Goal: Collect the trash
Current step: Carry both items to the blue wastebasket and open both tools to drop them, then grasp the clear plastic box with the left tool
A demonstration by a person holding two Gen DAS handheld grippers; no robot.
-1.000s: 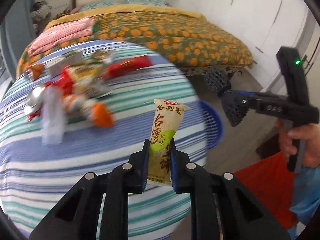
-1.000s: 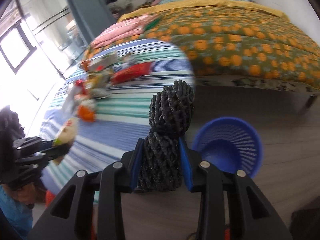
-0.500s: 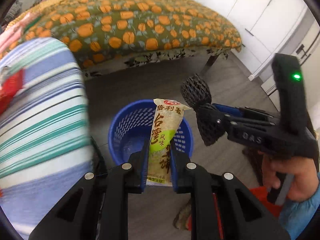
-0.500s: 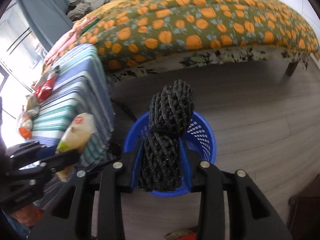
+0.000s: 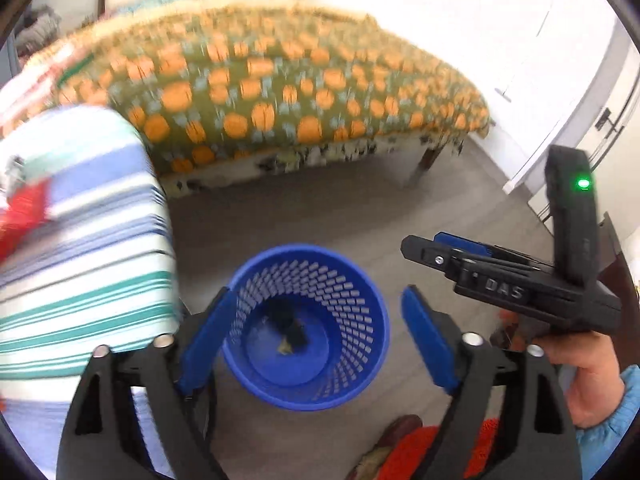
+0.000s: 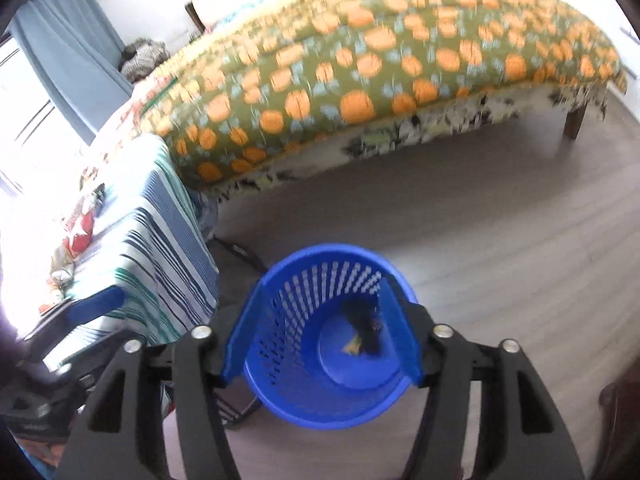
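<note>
On the floor, one blue basket [image 5: 308, 360] holds two scraps [image 5: 290, 332]; both grippers' jaws just opened, empty.

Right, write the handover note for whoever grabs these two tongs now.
Left tongs: jaws just opened, nothing between them, above the blue basket.
Right tongs: jaws just opened, also empty, over the same basket.
Done: the black mesh bundle and a snack wrapper lie at the basket bottom; only a yellowish scrap of the wrapper shows.
Left: more wrappers remain on the striped table. Go back for them.
</note>
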